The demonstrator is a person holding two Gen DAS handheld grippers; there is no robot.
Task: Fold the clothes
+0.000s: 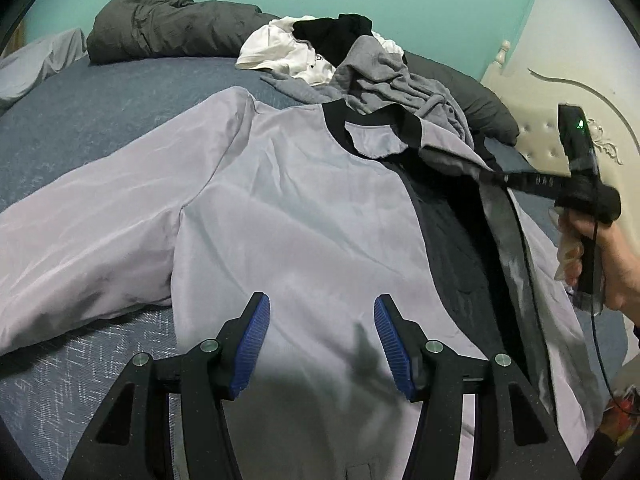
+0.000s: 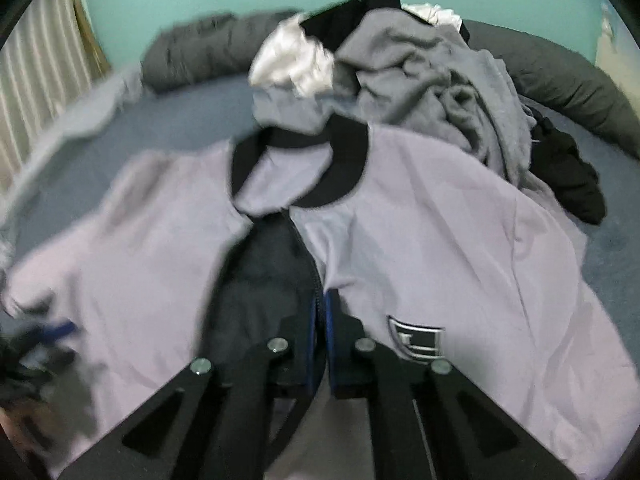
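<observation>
A pale lilac jacket [image 1: 304, 200] lies front-up and unzipped on the blue bed [image 1: 100, 120], its black collar [image 1: 400, 124] at the far end and its hem towards you, so its long axis runs straight away from both tongs. Your left tongs [image 1: 322, 344] hover released just above the lower part of the left front panel, blue pads apart and holding nothing. Your right tongs [image 2: 320, 332] are clenched on the zipper edge of the right front panel [image 2: 440, 260], where the dark lining [image 2: 260, 280] shows in the open gap. In the left wrist view that edge looks lifted off the bed. The left sleeve [image 1: 92, 232] stretches out sideways, away from the body. A heap of unfolded grey, white and black clothes [image 1: 360, 64] sits just beyond the collar. Your right hand is the nearer one to the centre opening; closing the front likely means carrying that edge towards the left panel.
</observation>
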